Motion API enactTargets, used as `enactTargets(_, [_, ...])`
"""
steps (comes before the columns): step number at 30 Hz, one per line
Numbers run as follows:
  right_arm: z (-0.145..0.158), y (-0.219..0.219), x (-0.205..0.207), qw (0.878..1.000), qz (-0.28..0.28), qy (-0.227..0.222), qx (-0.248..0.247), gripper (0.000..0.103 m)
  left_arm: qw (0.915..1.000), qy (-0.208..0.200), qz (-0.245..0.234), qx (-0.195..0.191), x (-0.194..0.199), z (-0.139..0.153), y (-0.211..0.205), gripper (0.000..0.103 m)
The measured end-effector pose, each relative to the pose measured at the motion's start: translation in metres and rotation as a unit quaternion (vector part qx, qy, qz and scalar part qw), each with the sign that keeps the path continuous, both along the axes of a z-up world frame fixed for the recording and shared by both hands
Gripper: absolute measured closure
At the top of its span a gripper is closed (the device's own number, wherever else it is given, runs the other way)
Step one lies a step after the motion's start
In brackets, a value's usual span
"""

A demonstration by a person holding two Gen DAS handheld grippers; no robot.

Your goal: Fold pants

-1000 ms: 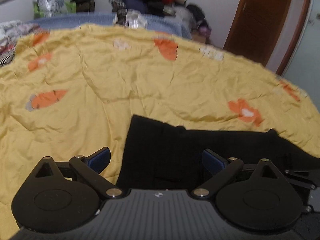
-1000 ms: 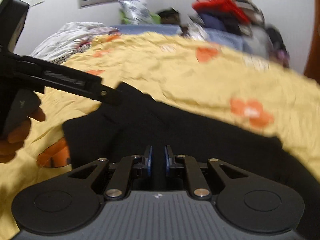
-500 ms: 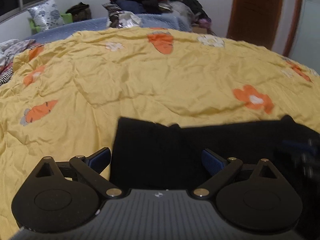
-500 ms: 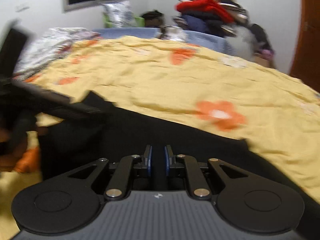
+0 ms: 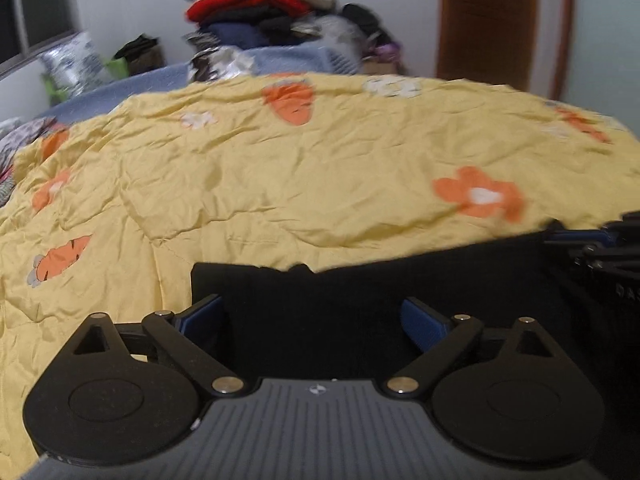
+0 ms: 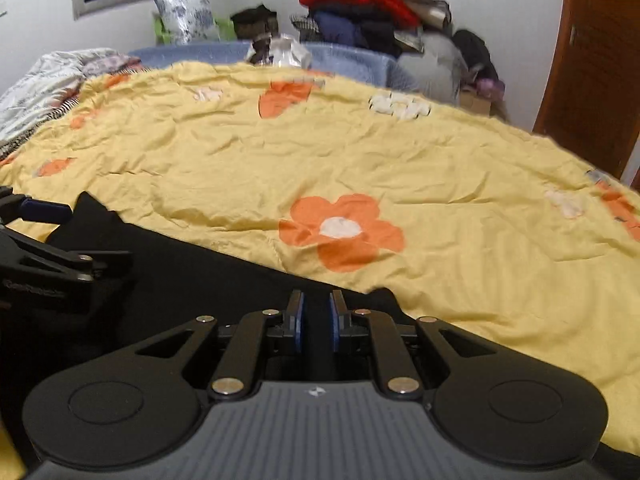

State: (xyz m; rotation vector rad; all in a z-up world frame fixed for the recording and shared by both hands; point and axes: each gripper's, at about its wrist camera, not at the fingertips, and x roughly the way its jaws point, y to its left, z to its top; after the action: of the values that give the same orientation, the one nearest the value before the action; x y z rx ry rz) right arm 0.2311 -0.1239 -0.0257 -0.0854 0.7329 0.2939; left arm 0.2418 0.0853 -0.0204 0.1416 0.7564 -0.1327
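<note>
Bed [image 6: 460, 184] under a yellow quilt with orange flowers fills my view; the black pants [image 5: 360, 304] lie flat along its near edge, beneath both tools. My left gripper [image 5: 312, 320] hangs over them with jaws spread wide, one blue pad at the pants' left edge; my right gripper [image 6: 316, 320] has jaws nearly together, pinching dark pants fabric. White lettering on each gripper's arm is too blurred to read.

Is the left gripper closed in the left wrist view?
No, the left gripper has its blue pads spread wide apart, over the black pants lying on the yellow bedspread.
</note>
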Motion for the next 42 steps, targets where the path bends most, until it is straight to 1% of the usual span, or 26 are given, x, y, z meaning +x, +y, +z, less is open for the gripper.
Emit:
enactTargets(3, [-0.012,-0.016,0.007,1.0,-0.019,0.024,0.001,0.09,0.9999,0.014,-0.008,0.0,-0.007,-0.004,-0.004,0.004])
enactTargets(4, [-0.017,-0.02,0.013,0.999,-0.024,0.029,0.01,0.091,0.9996,0.025,-0.01,-0.001,-0.003,-0.008,-0.006,0.003])
enactTargets(5, [-0.019,-0.023,0.016,0.999,-0.026,0.023,0.026,0.091,0.9996,0.027,-0.005,0.007,0.0,-0.013,-0.009,0.003])
enactTargets(6, [-0.019,-0.023,0.02,0.999,-0.029,0.022,0.03,0.091,0.9996,0.021,0.0,0.02,0.003,-0.017,-0.012,0.0])
enactTargets(9, [-0.015,-0.013,0.022,0.999,-0.028,0.017,-0.002,0.09,0.9985,0.007,0.004,0.055,0.007,-0.022,-0.019,0.0])
enactTargets(10, [-0.012,-0.011,0.018,0.999,-0.029,0.012,-0.009,0.09,0.9981,0.005,0.004,0.061,0.005,-0.02,-0.02,0.0])
enactTargets(12, [-0.005,-0.01,0.006,1.0,-0.024,0.003,-0.004,0.09,0.9978,0.001,0.005,0.066,-0.003,-0.015,-0.019,0.0])
enactTargets(15, [-0.001,-0.017,-0.009,0.999,-0.026,0.004,0.02,0.09,0.9985,0.002,0.011,0.054,-0.016,-0.009,-0.011,0.0])
enactTargets(18, [0.001,-0.018,-0.025,0.999,-0.029,0.004,0.026,0.09,0.9987,0.002,0.02,0.046,-0.031,-0.006,-0.004,0.0])
enactTargets(21, [0.004,-0.013,-0.04,0.999,-0.006,0.006,0.037,0.09,0.9989,0.002,0.022,0.041,-0.045,-0.005,-0.001,0.0])
enactTargets(24, [-0.009,-0.006,-0.034,0.999,0.002,0.029,0.024,0.09,0.9989,0.01,0.023,0.041,-0.048,-0.009,-0.003,0.0])
enactTargets(25, [-0.016,-0.006,-0.029,0.999,-0.004,0.034,0.027,0.091,0.9988,0.013,0.025,0.041,-0.046,-0.012,-0.003,0.0])
enactTargets(26, [-0.018,-0.009,-0.027,0.999,-0.012,0.027,0.042,0.091,0.9988,0.016,0.026,0.039,-0.044,-0.014,-0.003,0.0])
enactTargets(28, [-0.016,-0.012,-0.025,0.997,-0.031,0.035,0.056,0.09,0.9987,0.019,0.029,0.038,-0.04,-0.016,-0.002,0.0])
enactTargets(31, [-0.009,-0.003,-0.037,0.998,-0.035,0.021,0.039,0.09,0.9987,0.021,0.034,0.032,-0.037,-0.016,0.0,0.0])
enactTargets(36, [0.005,0.012,-0.067,0.999,-0.012,0.002,0.042,0.09,0.9986,0.021,0.039,0.03,-0.036,-0.015,0.002,0.0])
enactTargets(39, [0.015,0.028,-0.086,0.999,0.011,-0.013,0.03,0.089,0.9984,0.017,0.043,0.031,-0.038,-0.013,0.005,0.0])
enactTargets(42, [0.024,0.05,-0.102,0.999,0.045,-0.03,0.003,0.089,0.9984,0.014,0.046,0.031,-0.041,-0.01,0.011,0.0])
